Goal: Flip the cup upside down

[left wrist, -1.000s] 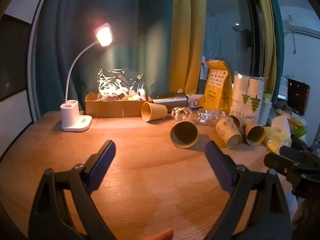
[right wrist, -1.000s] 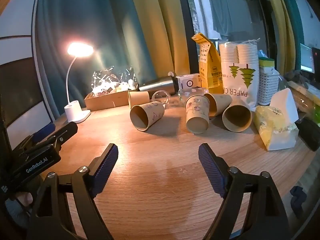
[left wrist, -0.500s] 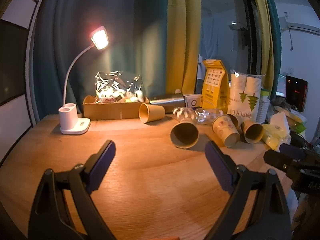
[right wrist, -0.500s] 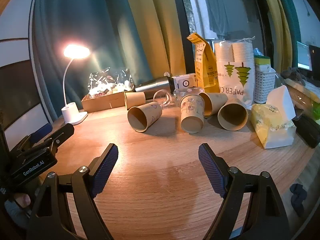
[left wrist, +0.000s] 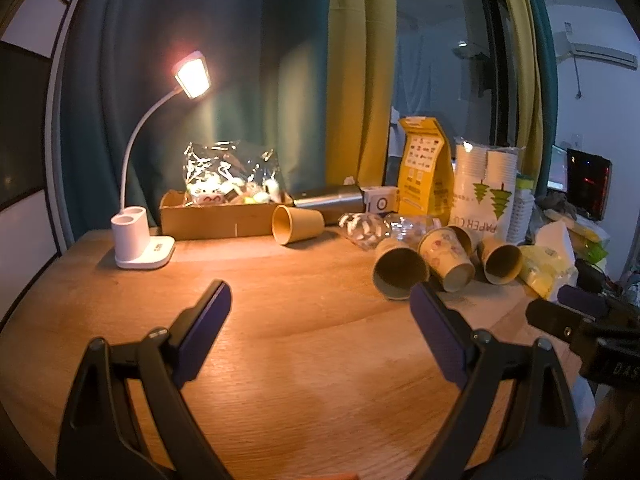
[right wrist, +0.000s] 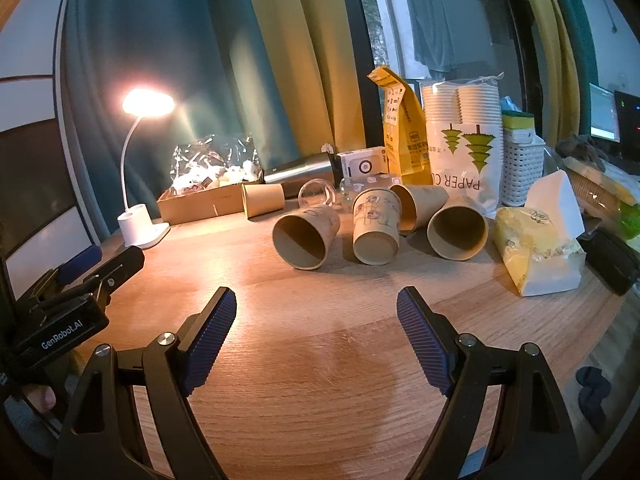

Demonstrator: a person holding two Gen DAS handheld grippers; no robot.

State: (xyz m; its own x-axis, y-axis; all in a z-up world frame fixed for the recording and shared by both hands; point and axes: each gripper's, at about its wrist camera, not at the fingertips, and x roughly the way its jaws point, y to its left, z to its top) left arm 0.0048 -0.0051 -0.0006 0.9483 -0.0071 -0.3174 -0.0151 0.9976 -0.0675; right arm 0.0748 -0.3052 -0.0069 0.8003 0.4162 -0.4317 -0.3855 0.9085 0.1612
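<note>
Several brown paper cups lie on their sides on the wooden table [right wrist: 320, 380]. In the right wrist view the nearest cup [right wrist: 306, 236] has its mouth toward me, a printed cup [right wrist: 376, 226] lies beside it, and another cup [right wrist: 458, 232] lies to their right. My right gripper [right wrist: 316, 320] is open and empty, a short way in front of them. In the left wrist view the same cups [left wrist: 400, 270] lie at the right, and one more cup [left wrist: 297, 224] lies by the cardboard box. My left gripper [left wrist: 320, 316] is open and empty above the table.
A lit desk lamp [left wrist: 142, 246] stands at the left. A cardboard box [left wrist: 218, 218], a steel flask [right wrist: 300, 170], a yellow bag [right wrist: 400, 132] and a pack of paper cups [right wrist: 464, 148] line the back. A tissue pack [right wrist: 536, 248] lies at the right.
Both grippers have shifted slightly: the cups sit a little further right in the left view and a little closer in the right view. Both grippers stay open. The cups have not moved.
</note>
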